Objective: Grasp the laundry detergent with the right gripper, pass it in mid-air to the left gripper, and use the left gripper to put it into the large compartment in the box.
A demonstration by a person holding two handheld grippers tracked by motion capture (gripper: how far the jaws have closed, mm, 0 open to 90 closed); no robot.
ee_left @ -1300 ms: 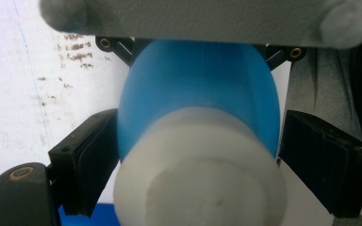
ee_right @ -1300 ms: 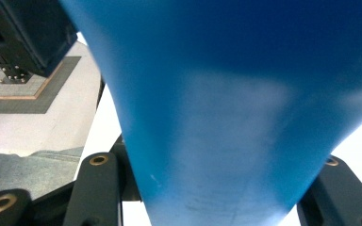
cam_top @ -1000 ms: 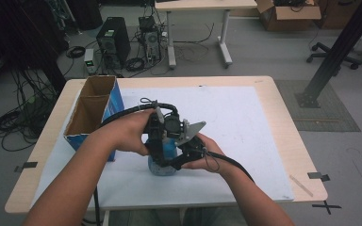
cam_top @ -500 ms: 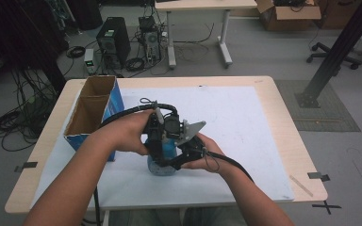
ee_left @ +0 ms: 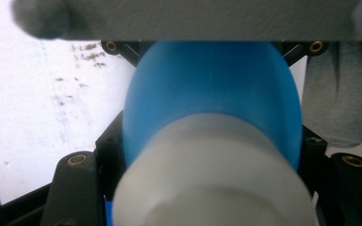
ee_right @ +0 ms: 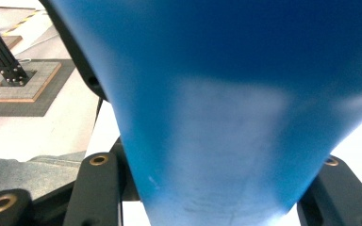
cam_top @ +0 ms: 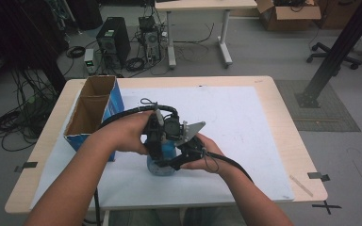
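A blue bottle (cam_top: pixel 164 157) with a white cap (ee_left: pixel 212 183) stands on the white mat (cam_top: pixel 245 122) near the table's front. My left gripper (cam_top: pixel 154 141) comes down on it from above. In the left gripper view the cap sits between the black jaws and the blue body (ee_left: pixel 212 99) lies beyond. My right gripper (cam_top: pixel 181 154) comes in from the right and is shut on the blue body (ee_right: pixel 226 117), which its jaws flank. Both hands press close around the bottle, hiding most of it in the high view.
An open blue cardboard box (cam_top: pixel 93 113) with two compartments stands at the table's left side, close to my left forearm. A strip of tape (cam_top: pixel 301 186) lies near the front right corner. Cables trail from both grippers. The floor beyond holds computers and cables.
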